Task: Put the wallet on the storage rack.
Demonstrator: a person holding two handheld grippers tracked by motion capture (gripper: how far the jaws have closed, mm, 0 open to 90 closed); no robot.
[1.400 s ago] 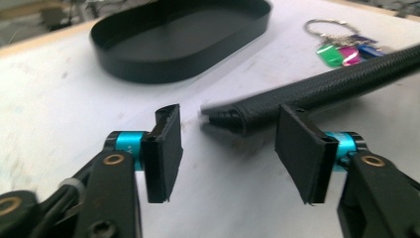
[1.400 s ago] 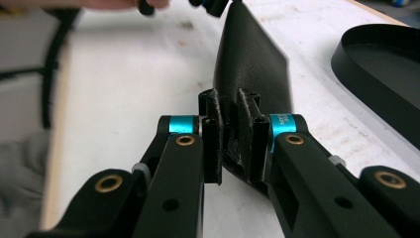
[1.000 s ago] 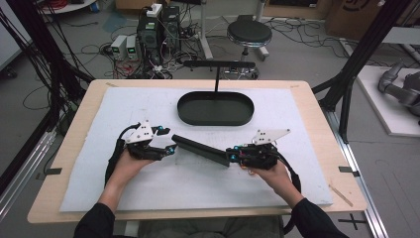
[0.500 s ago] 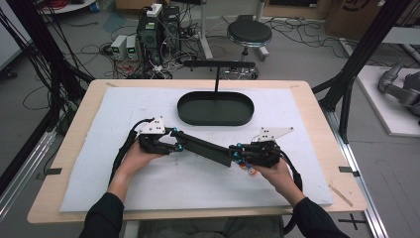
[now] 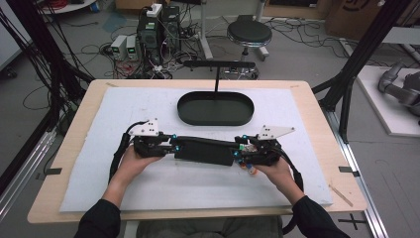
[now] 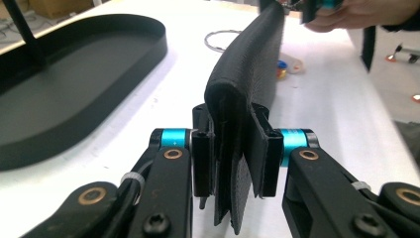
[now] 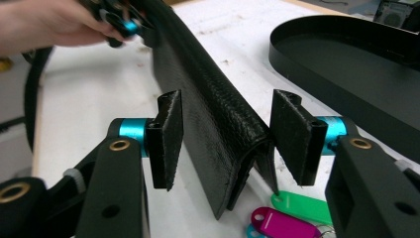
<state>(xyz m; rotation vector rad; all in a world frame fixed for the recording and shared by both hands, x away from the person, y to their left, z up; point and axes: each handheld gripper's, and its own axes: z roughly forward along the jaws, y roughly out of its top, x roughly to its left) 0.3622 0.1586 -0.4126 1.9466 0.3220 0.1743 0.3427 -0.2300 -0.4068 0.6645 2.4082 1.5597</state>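
High view: black leather pouch [image 5: 204,149] lies lengthwise between the two claws, on the white mat [image 5: 148,188] covering the table [image 5: 317,106]. Left claw [image 5: 171,145] is at the pouch's left end, right claw [image 5: 238,150] at its right end, each with a hand behind it. Black oval tray [image 5: 216,108] sits beyond the pouch, well apart from both claws, with a T-shaped stand [image 5: 218,69] rising from its far side.

Left gripper view: left claw [image 6: 236,148] is clenched on the near end of the pouch [image 6: 247,79]; both pads press its folded sides. Its jaws have just been closing, pouch between them. The pouch runs straight ahead from the claw, folded edge up, to the other hand [image 6: 356,12] at the far end. Tray [image 6: 64,84] is to the claw's left. A metal ring [image 6: 220,39] and small coloured bits lie ahead on the mat, beside the pouch.

Right gripper view: right claw [image 7: 225,136] is released; its jaws have just been opening. The pouch's [image 7: 208,109] end stands between the pads with a clear gap on each side, no contact. Pouch runs ahead and left toward the other hand [image 7: 44,22]. Tray [image 7: 356,64] is ahead to the right. Green, magenta and blue key tags [image 7: 287,213] lie on the mat just under the claw, beside the pouch's end.
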